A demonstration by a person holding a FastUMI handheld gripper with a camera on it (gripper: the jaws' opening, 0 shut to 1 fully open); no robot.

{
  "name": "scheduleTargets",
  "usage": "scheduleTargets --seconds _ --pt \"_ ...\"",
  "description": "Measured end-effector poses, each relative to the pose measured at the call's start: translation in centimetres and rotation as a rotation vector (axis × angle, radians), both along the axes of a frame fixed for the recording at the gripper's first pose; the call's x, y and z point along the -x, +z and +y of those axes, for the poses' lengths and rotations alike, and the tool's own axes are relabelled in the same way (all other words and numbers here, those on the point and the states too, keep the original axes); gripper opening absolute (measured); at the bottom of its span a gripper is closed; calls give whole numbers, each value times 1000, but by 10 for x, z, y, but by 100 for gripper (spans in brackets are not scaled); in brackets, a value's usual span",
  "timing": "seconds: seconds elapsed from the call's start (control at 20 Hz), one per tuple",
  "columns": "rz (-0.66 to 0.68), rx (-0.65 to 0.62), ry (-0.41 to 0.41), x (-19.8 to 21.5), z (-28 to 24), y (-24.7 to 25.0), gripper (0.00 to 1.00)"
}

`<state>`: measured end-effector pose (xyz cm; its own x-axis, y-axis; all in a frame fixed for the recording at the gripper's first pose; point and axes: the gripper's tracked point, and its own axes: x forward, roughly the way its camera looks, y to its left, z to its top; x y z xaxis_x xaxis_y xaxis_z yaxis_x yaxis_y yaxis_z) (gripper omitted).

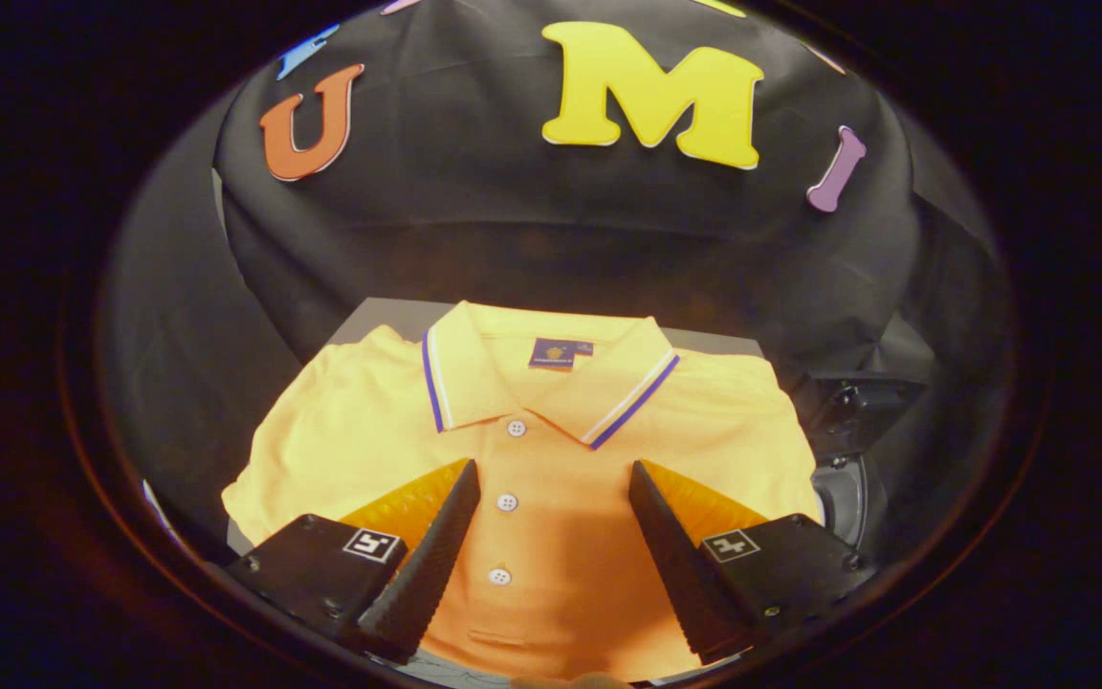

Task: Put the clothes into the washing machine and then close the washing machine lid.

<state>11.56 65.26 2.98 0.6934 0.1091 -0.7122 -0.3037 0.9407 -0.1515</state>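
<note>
Dim booth, with warm light from above falling brightest on the shirt (532, 450). Fisheye bending curves the edges, which fade dark; the middle stays sharp, without glare.

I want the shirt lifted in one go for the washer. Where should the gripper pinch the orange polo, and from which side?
Judging by its pose, pinch the button placket of the orange polo from straight above. It lies flat, so nothing stands up to grab; the open gripper already straddles the placket, and closing should bunch a fold near the shirt's middle.
</note>
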Motion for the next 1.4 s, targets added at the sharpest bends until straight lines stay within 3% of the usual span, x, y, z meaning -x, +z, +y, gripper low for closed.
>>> scheduleTargets --seconds 0.15,0.2,0.3,0.5,0.6,1.05,1.4 --pt "27 -53 37 1 11 -3 94" --pt "29 -49 41 1 10 -3 74" --pt "31 -27 96 3 14 -2 66" --pt "47 -14 138 2 15 3 16" --pt "54 6 167 1 12 -2 8" --pt "-43 -120 274 2 -8 31 5" --pt "-254 -238 321 0 -23 104 5"
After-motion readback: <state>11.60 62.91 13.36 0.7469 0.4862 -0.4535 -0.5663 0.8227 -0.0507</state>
